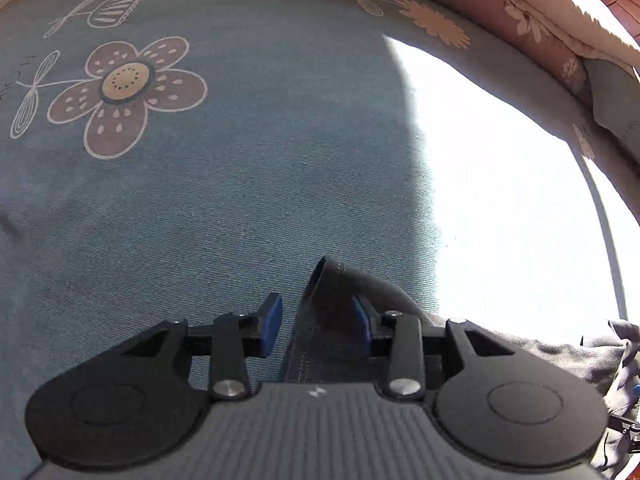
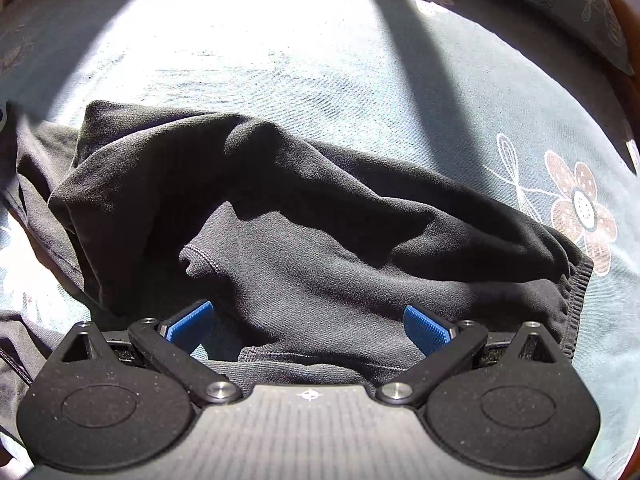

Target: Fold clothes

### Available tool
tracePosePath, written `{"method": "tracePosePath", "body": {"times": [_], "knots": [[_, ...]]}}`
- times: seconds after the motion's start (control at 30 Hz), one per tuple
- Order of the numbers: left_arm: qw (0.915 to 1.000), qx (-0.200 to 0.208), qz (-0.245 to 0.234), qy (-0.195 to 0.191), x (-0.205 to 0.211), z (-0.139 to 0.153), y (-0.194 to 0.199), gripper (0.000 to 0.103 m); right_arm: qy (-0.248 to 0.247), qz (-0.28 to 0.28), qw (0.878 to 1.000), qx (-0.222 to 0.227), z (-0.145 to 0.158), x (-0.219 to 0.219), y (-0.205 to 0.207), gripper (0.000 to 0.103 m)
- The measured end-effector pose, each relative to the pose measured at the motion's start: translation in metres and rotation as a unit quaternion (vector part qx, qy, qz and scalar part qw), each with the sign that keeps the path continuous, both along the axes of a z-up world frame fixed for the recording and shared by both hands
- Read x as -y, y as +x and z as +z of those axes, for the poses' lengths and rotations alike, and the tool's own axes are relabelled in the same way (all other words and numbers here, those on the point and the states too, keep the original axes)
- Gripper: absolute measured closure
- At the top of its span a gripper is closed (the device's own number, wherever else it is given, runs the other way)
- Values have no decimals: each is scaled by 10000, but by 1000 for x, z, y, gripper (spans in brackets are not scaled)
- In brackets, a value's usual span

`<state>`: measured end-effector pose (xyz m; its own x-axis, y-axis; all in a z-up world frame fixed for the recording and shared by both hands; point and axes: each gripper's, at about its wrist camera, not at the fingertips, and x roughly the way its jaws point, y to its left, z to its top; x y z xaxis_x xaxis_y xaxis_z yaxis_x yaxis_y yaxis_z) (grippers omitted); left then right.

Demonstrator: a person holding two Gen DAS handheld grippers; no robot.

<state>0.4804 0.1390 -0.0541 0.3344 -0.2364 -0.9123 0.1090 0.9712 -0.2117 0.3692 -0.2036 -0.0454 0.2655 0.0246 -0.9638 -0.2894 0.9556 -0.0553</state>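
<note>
Left wrist view showed my left claw [image 1: 316,320] apart with a hem of the dark garment [image 2: 300,248] loose between its pads, my right claw [image 2: 308,326] wide above that heap on the floral bedsheet [image 1: 240,184], so the hem risked slipping free.

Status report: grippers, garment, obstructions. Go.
Left gripper open, hem strip between pads. Right gripper open over crumpled black garment. Bedsheet unobstructed.
</note>
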Motion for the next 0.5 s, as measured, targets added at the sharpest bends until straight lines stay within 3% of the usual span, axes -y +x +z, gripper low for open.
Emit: {"method": "tracePosePath", "body": {"times": [0.1,0.27,0.3,0.33,0.37,0.5], "knots": [[9996,47,-288,-27,9,-7,10,52,-2,141,9999,-5,-2,-10,2,0],[9987,-214,-467,-25,14,-16,7,56,24,227,9997,-64,-5,-21,3,0],[9984,-229,-516,7,15,-16,5,69,32,235,9997,-74,-5,-23,3,0],[9983,-277,-516,-2,15,-16,1,96,33,239,9997,-81,-5,-24,3,0],[9982,-343,-489,-32,14,-15,-2,101,35,238,9997,-85,-6,-25,4,0],[9998,-56,-68,-177,-2,9,-10,102,36,229,9997,-98,-6,-27,5,0]]}}
